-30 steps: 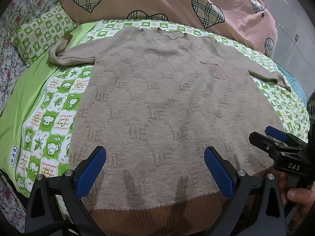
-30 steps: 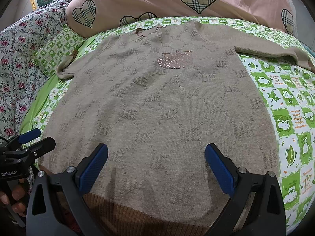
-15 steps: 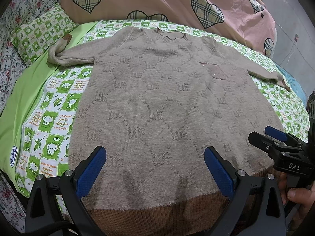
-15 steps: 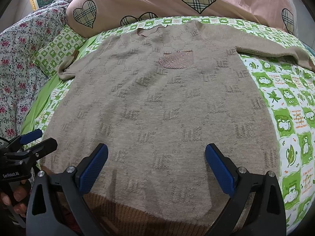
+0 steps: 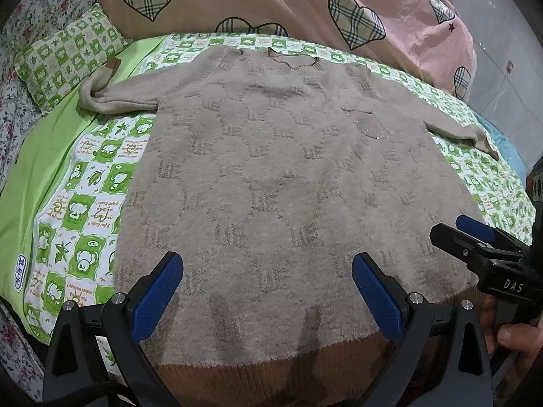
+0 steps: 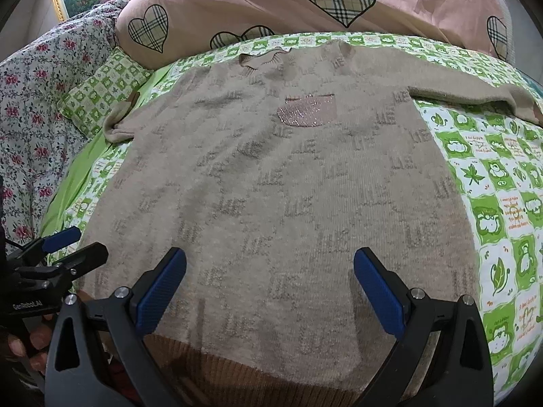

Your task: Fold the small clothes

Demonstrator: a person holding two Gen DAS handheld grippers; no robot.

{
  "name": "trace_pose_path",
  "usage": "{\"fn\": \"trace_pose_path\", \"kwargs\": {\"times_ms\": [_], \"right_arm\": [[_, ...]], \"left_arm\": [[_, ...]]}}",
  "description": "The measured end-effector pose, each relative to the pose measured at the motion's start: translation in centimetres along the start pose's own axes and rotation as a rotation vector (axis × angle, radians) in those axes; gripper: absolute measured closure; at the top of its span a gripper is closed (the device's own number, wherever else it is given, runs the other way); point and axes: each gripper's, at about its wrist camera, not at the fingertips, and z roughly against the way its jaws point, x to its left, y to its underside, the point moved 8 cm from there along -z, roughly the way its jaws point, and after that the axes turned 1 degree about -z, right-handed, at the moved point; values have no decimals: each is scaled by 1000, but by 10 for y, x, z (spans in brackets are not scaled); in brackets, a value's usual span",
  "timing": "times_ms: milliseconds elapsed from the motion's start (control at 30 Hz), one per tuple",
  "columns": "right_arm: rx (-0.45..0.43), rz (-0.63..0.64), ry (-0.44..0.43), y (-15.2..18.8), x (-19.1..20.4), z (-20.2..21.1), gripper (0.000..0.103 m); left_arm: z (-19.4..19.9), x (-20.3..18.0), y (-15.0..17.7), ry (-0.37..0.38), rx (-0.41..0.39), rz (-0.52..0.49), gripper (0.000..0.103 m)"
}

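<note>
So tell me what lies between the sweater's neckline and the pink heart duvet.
Only a strip of green checked bedsheet separates the neckline from the pink duvet; nothing else lies there. Both wrist views show it.

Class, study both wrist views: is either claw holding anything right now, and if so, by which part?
Nothing is held. The left claw and right claw both stand open above the hem end of the beige knit sweater, which lies flat on the bed.

- The sweater lies flat on the bed, collar far, hem near.
- A pillow sits far left.
- A quilt lies behind.
</note>
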Motion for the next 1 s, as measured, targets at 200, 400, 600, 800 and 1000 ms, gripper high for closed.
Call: {"fn": "trace_pose_path", "kwargs": {"times_ms": [200,400,600,800,1000], "right_arm": [[2,-31,-16,-4,-9,-3,4],[-15,-96,18,-19,-43,3,4],[-42,-208,55,-41,-102,16,4],[-97,-397,125,-63,-200,35,4],[-220,-600,234,-94,-325,56,9]], "left_arm": [[-8,1,-4,17,20,-3,3],[-21,7,-17,25,40,25,3],[-32,8,-31,11,57,25,3],[-45,2,-47,10,73,16,3],[-63,-8,-55,19,113,19,3]]}}
